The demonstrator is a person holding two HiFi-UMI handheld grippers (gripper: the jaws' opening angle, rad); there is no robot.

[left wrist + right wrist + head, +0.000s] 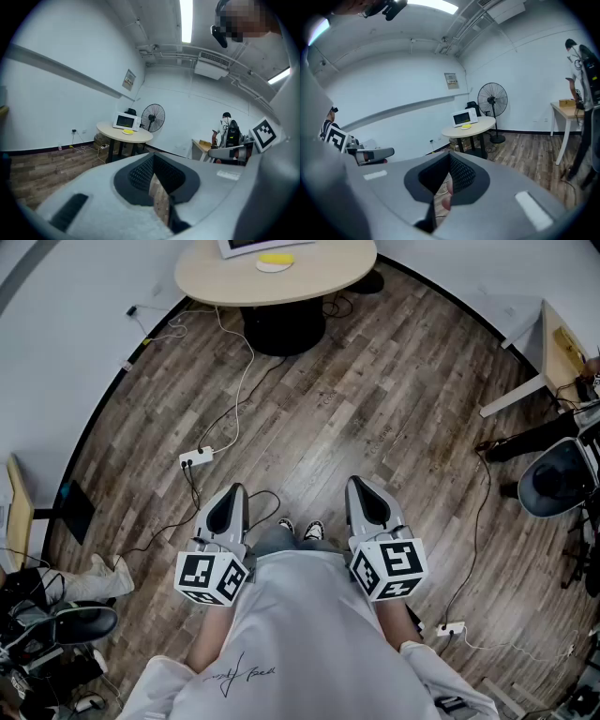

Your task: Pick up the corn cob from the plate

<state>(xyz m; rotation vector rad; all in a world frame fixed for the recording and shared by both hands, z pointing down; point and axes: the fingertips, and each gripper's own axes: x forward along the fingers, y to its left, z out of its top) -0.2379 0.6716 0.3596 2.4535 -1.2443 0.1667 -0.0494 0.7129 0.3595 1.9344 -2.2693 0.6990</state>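
far across the wooden floor point(375, 399), the corn cob point(276, 258) is lying on its plate point(261, 267) on the round surface point(319, 279); the left gripper point(234, 491) and right gripper point(361, 488) are hanging at the waist, jaws pressed together, pinching nothing; walking close first, then spreading one pair wide before reaching, is looking wisest.

The head camera sits above the person's torso and looks steeply down on the wooden floor point(375, 409). The round table point(275, 277) lies far off at the top edge of that frame. Each gripper camera is mounted close behind its own jaws, one on the left gripper point(232, 493) and one on the right gripper point(361, 486). Both face forward across the room, roughly level. All three views share the round table, distant in each. Both gripper views also share the microwave point(125, 121) and the standing fan point(153, 117).
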